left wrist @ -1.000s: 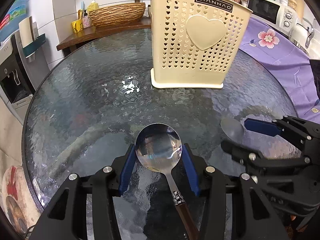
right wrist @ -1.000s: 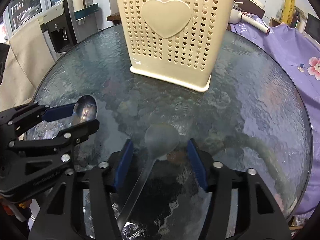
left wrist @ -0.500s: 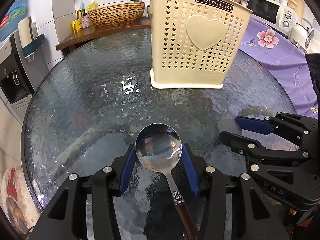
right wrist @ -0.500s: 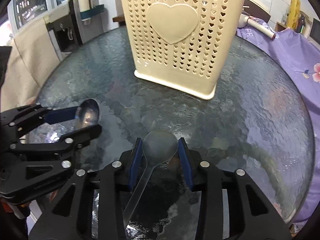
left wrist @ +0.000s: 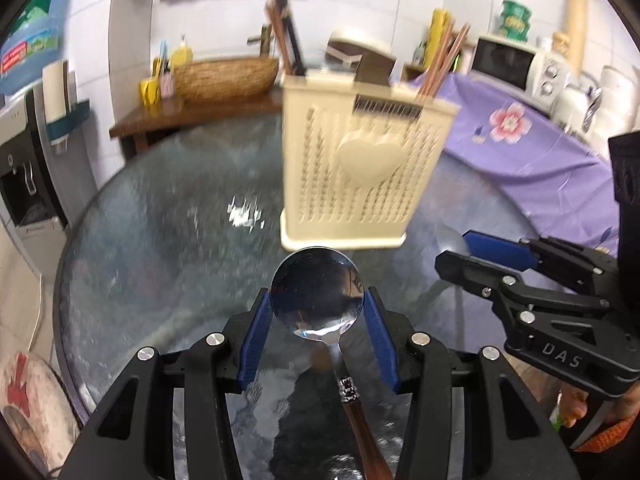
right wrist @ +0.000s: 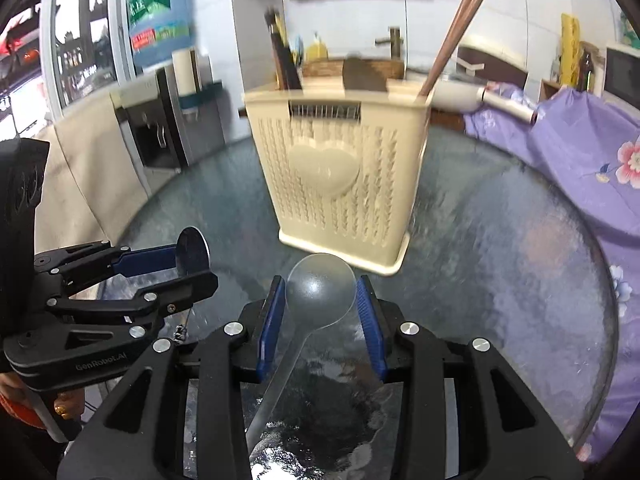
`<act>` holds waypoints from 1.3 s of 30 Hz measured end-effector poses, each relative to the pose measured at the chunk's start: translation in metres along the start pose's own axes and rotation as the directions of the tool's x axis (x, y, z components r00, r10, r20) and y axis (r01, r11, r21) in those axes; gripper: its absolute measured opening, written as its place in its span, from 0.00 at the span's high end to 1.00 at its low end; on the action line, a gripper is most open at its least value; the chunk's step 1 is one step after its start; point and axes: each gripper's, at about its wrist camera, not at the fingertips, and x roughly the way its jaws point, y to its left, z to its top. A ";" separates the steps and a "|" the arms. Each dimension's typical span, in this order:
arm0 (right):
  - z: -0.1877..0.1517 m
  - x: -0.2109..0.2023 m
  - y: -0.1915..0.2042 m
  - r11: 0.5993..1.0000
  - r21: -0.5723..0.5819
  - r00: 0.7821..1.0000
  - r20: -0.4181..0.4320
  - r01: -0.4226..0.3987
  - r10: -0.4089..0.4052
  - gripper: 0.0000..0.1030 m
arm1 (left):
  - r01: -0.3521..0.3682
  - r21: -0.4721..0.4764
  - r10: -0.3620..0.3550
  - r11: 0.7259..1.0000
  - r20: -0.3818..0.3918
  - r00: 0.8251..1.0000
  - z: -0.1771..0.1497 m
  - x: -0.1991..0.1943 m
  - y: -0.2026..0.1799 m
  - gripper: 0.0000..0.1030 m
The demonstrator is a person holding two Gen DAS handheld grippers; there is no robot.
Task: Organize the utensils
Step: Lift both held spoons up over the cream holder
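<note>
**Now both spoons face the holder ahead**

Your left gripper (left wrist: pixel 318 328) is clenched on the metal spoon (left wrist: pixel 318 292), bowl forward, wooden handle pointing back toward you. Your right gripper (right wrist: pixel 322 320) clasps the clear plastic spoon (right wrist: pixel 320 290) the same way. The cream utensil holder (left wrist: pixel 360 176) stands upright on the glass surface (left wrist: pixel 160 240), straight ahead of both, a little nearer to the right one. I think each spoon must go up over the rim first.

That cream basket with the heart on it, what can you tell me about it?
The cream basket looks like plastic, its walls pierced with rows of small cut-outs around a raised heart, with a dark label strip near the rim. It stands upright on the glass table, untouched by either hand-held gripper. Brown chopsticks, dark sticks and a brown utensil end poke out of the top. The picture is blurred.
</note>
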 end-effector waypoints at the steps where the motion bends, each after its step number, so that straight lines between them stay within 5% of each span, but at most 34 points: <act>1: 0.002 -0.007 -0.001 1.000 -0.004 1.000 0.019 -0.001 0.001 0.64 | 0.004 0.006 -0.005 1.000 0.020 1.000 0.003 -0.005 -0.002 0.55; 39: 0.050 -0.061 -0.004 0.994 -0.104 0.984 0.177 0.030 -0.012 0.64 | 0.085 0.049 -0.093 0.995 0.206 0.974 0.057 -0.052 -0.013 0.55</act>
